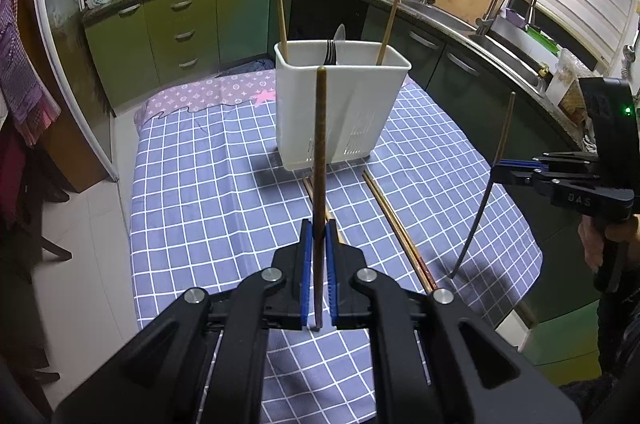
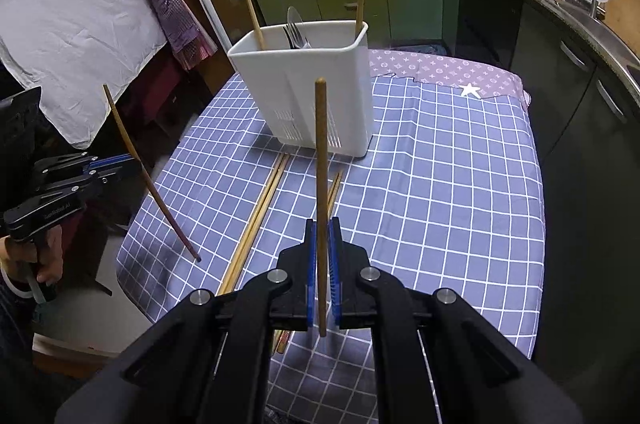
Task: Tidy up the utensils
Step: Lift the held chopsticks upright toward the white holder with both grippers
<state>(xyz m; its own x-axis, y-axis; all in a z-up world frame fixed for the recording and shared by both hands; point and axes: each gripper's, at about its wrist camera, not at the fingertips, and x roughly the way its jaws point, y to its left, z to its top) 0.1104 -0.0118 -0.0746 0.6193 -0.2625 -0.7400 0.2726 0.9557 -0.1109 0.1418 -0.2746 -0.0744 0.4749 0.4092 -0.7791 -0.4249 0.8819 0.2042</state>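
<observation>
Left tongs (image 1: 319, 236) clenched on a dark brown chopstick (image 1: 320, 160), held upright between the blue pads (image 1: 306, 264), tip reaching up across the front wall of the white utensil holder (image 1: 344, 104). Right tongs (image 2: 321, 236) clenched on a lighter wooden chopstick (image 2: 321, 184), likewise upright, lower end poking out below the pads. In the left wrist view, right tongs seen at 3 o'clock, chopstick tilted, lower end just above the checked cloth (image 1: 200, 184); contact not determinable.

Utensil holder standing on the bench at 12 o'clock in both views, holding two wooden chopsticks (image 1: 281, 16) at opposite corners, plus a dark fork (image 1: 330, 52) and a pale spoon (image 1: 340, 40) in the middle. Compartment divisions not discernible.

More chopsticks (image 2: 260, 212) lying flat on the cloth between holder and tongs, in two groups side by side, running from the holder's base toward 6 o'clock.

Kitchen cabinets (image 1: 180, 20) beyond the bench at 11 o'clock.
</observation>
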